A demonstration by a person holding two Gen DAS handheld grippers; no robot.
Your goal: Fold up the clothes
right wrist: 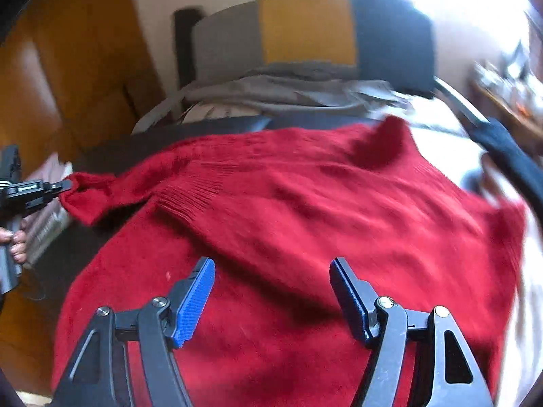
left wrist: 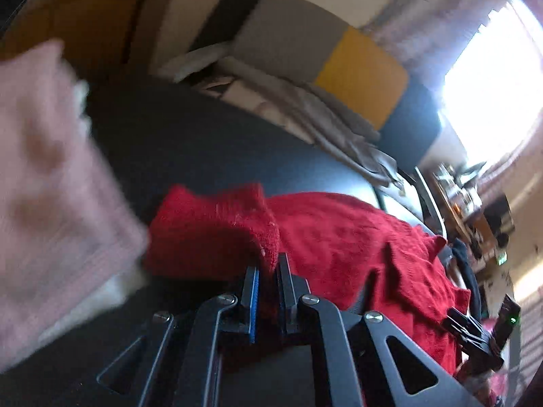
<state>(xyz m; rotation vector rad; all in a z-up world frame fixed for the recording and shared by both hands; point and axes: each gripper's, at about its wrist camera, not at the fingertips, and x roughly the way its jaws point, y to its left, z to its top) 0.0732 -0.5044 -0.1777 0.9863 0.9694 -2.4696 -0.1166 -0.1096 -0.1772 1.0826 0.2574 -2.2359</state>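
Left gripper [left wrist: 268, 271] clenched on sleeve [left wrist: 217, 227] of red sweater [right wrist: 288, 210]; right gripper [right wrist: 271, 291] agape, empty, above sweater spread on table [left wrist: 190, 142] beneath; thin pinch, so risk of cuff slipping free and fold landing crooked.

A pale pink smear [left wrist: 51, 176] fills the left of the left wrist view, too blurred to identify, perhaps folded fabric. The red sweater [right wrist: 288, 210] runs off the bottom edge of the right wrist view, and its far right side blurs out. Clutter on the shelf [left wrist: 475, 203] at the right is too small to make out.
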